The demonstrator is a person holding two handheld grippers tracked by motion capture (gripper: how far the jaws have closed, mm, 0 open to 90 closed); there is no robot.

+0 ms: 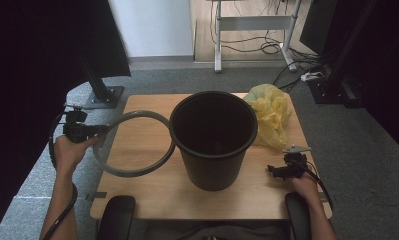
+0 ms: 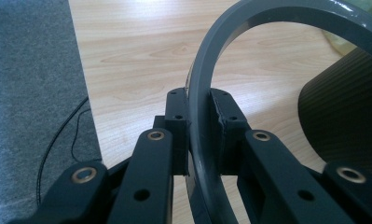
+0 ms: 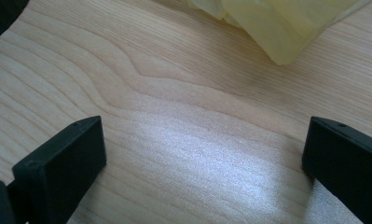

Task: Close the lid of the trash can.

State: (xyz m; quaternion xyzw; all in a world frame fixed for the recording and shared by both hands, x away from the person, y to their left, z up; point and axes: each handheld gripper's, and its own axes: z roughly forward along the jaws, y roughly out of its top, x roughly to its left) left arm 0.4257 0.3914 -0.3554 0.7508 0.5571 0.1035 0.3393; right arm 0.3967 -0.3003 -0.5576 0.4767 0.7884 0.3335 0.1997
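Observation:
A grey plastic ring [image 1: 132, 144] hangs tilted over the left part of the wooden table [image 1: 152, 192], its right side against the black bin [image 1: 214, 137]. My left gripper [image 1: 101, 131] is shut on the ring's left edge. In the left gripper view the ring [image 2: 203, 84] runs between the two pads, and both press on it. My right gripper [image 1: 273, 171] rests low at the table's right front, jaws wide apart over bare wood [image 3: 202, 154] with nothing between them. A crumpled yellow bag [image 1: 272, 115] lies behind the bin on the right; its edge [image 3: 286, 28] shows ahead of the right gripper.
The black bin stands upright in the middle of the table. Grey carpet [image 1: 357, 150] surrounds the table. A metal stand base [image 1: 104, 97] sits off the far left corner, a desk frame with cables [image 1: 257, 40] farther back. Dark chair armrests [image 1: 114, 215] sit at the near edge.

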